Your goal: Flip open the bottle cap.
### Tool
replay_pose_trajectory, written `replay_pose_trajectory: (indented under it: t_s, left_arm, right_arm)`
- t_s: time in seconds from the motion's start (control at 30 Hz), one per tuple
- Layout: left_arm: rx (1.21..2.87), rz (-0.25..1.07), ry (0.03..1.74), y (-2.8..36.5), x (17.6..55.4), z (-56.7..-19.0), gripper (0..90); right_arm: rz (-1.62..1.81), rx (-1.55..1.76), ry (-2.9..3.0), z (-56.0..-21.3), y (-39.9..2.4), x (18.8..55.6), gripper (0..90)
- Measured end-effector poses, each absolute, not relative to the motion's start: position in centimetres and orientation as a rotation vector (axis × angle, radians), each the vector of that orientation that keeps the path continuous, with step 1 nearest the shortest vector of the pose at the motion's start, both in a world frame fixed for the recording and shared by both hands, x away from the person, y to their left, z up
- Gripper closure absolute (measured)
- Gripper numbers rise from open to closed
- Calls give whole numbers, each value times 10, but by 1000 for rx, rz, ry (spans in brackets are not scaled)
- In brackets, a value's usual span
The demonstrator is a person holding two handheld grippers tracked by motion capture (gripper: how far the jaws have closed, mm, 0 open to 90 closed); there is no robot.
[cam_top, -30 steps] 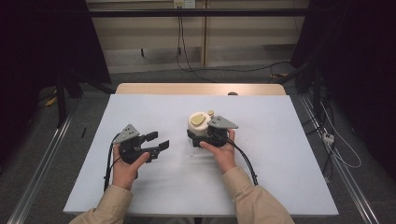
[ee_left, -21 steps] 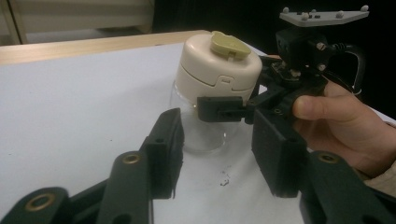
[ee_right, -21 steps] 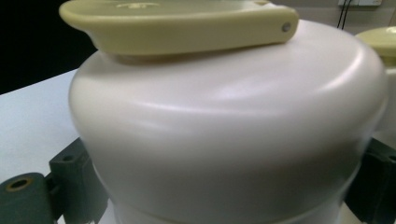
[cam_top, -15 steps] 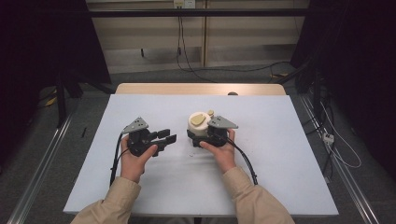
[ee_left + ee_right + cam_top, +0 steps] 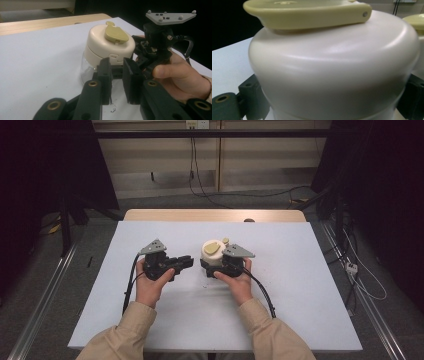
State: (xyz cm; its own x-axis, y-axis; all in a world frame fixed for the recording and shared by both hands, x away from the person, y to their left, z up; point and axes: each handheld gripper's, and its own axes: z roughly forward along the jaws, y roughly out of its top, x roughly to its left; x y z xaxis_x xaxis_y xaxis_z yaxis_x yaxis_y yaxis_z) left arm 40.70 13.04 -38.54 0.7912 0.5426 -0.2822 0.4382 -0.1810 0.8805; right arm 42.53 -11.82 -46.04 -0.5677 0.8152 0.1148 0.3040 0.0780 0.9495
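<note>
Since a second ago the left tool (image 5: 186, 261) has slid from left of centre toward the jar (image 5: 214, 254) at mid-frame on the white surface (image 5: 300, 285), its jaws closing to a narrow gap with nothing between them, likely aiming for the lid tab (image 5: 116, 33). The right tool (image 5: 216, 266) clasps the jar's body.
</note>
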Motion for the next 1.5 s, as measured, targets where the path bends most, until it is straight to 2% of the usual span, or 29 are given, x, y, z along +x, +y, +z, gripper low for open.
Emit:
replay_pose_trajectory:
  t_s: [0.53,1.5]
  left_arm:
    - [1844,92,756,120,416,-383,900]
    - [1880,115,766,96,427,-376,900]
  right_arm:
    - [1502,1105,1911,-460,-118,425,67]
    - [1501,1106,1913,-460,-118,426,67]
